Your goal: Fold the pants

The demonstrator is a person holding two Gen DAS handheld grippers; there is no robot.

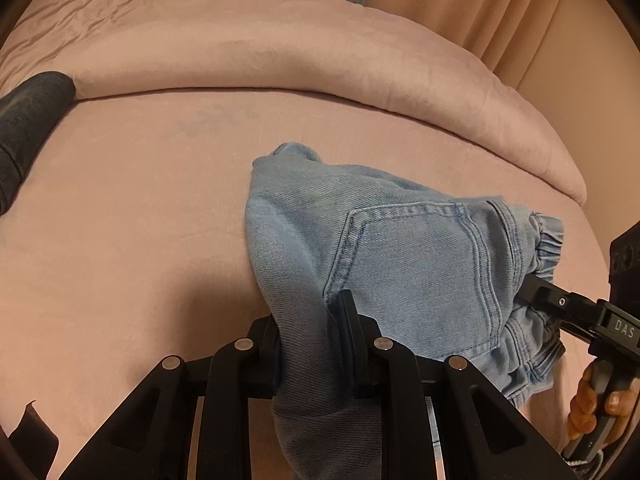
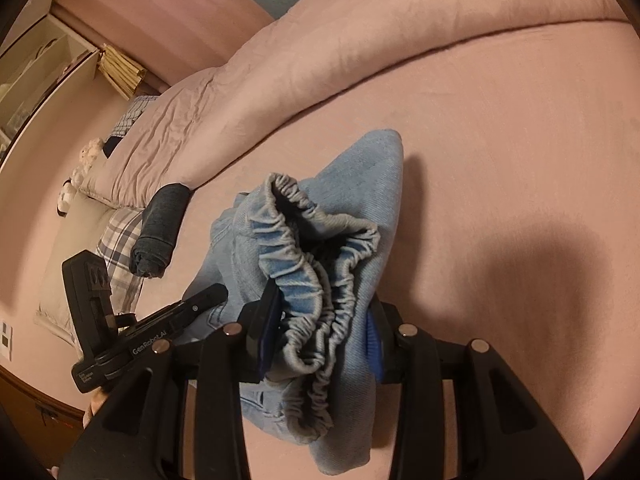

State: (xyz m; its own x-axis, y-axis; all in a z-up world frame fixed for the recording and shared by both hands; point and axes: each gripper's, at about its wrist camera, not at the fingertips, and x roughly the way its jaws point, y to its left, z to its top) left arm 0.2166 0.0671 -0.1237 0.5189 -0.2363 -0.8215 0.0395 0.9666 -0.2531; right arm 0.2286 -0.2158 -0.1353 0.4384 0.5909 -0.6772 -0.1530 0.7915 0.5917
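Observation:
Light blue jeans [image 1: 400,248] hang bunched over the pink bed sheet [image 1: 140,220], back pocket facing the left wrist camera. My left gripper [image 1: 310,344] is shut on a fold of the denim near the pocket's lower corner. In the right wrist view the jeans [image 2: 360,200] show their gathered elastic waistband [image 2: 316,256], and my right gripper [image 2: 324,344] is shut on the waistband and the cloth behind it. The other gripper [image 2: 160,324] reaches in from the lower left there. The right gripper's finger [image 1: 560,300] appears at the right edge of the left view, with a hand [image 1: 596,404] below it.
A rolled pink duvet [image 1: 320,60] lies across the far side of the bed. Dark folded clothing [image 2: 160,232] sits at the bed's left edge beside a plaid cloth [image 2: 120,240]. Curtains [image 1: 500,8] hang behind. A shelf unit [image 2: 40,72] stands by the wall.

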